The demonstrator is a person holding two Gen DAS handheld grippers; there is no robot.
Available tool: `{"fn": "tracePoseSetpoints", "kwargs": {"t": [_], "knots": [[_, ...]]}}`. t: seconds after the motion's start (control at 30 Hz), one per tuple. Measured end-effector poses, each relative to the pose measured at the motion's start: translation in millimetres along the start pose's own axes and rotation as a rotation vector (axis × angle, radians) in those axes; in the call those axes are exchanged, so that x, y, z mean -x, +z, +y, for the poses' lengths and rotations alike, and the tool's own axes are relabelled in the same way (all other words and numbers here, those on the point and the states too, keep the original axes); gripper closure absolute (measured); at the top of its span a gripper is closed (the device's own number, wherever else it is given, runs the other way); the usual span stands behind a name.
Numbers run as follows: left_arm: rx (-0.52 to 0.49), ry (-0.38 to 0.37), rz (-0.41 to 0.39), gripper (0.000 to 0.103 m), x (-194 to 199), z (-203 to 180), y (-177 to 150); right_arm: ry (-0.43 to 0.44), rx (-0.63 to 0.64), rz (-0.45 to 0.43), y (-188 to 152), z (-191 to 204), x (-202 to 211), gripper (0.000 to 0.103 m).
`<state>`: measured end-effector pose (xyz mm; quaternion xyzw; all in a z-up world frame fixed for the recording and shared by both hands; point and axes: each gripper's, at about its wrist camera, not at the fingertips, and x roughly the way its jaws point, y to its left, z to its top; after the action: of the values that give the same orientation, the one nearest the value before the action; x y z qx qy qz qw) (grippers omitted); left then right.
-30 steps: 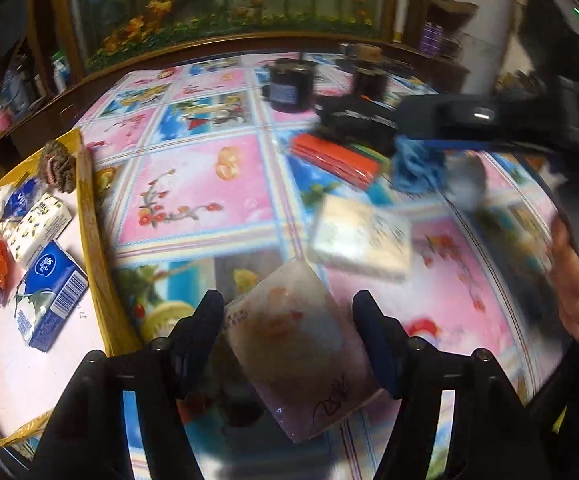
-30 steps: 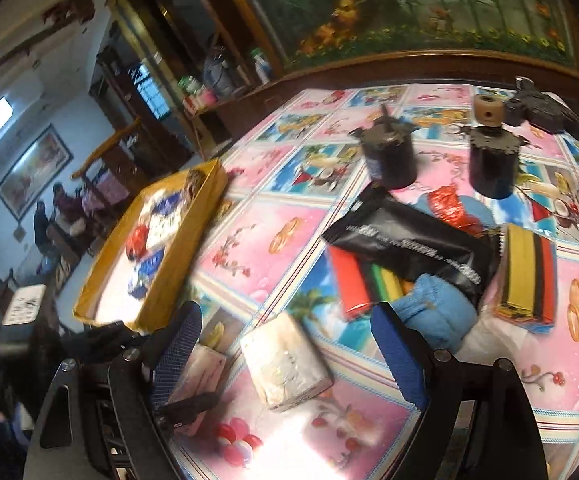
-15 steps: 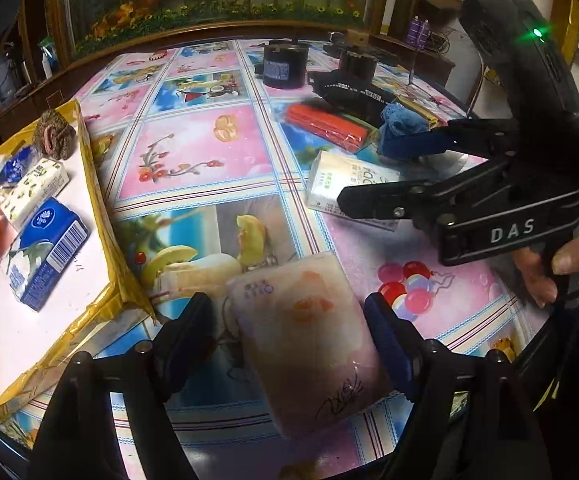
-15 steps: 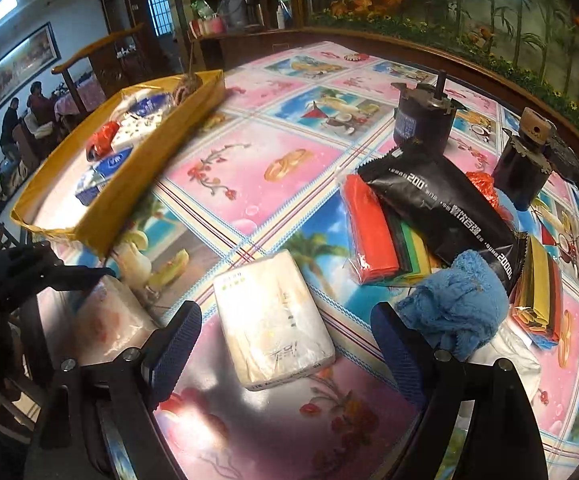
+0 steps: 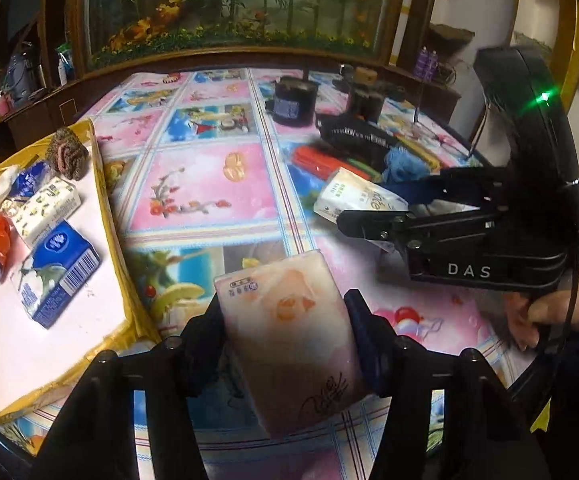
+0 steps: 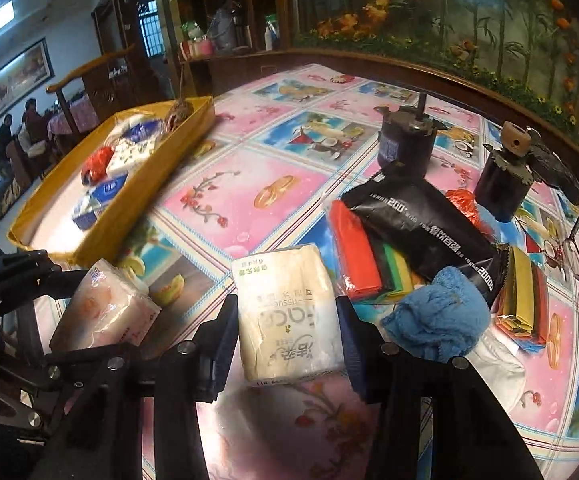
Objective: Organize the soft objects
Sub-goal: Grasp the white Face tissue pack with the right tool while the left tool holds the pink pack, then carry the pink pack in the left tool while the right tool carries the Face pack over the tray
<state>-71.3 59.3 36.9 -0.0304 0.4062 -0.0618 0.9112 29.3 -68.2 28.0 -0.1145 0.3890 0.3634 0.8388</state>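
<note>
- Left wrist view: the left tongs (image 5: pixel 285 320) are grasping the pink tissue pack (image 5: pixel 289 328), their pads pressing on its two long sides. The pack is sitting at the near edge of the desk (image 5: pixel 209 184), just beside the yellow tray (image 5: pixel 109 216), where a blue tissue box (image 5: pixel 59 270) and other soft packs are already lying.
- Compared with half a second ago, these jaws have just been closing; back then they were standing clear of the pack on both sides.
- The right tongs (image 5: pixel 369 216) are showing here from the side, pinching the white tissue pack (image 5: pixel 353 196).
- Right wrist view: the right tongs (image 6: pixel 285 332) are clenching on the white tissue pack (image 6: pixel 289 316), which is lying on the desk near a blue cloth (image 6: pixel 437 316) and a black packet (image 6: pixel 421 224).
- Their jaws have also just been closing; half a second ago they were spread wide around the pack without touching it.
- The step in hand looks like a double pick-up. The next move is probably calling for lifting both packs and carrying them over the tray's wall, squeezing lightly so the soft wrapping is not crushed.
</note>
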Motion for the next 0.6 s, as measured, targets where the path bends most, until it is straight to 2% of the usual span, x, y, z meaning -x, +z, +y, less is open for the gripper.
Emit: {"fn": "tracePoseSetpoints", "kwargs": {"t": [0.6], "knots": [[0.015, 0.012, -0.044, 0.046, 8, 5, 14, 0.052, -0.065, -0.038, 2, -10, 10, 0.052]]}}
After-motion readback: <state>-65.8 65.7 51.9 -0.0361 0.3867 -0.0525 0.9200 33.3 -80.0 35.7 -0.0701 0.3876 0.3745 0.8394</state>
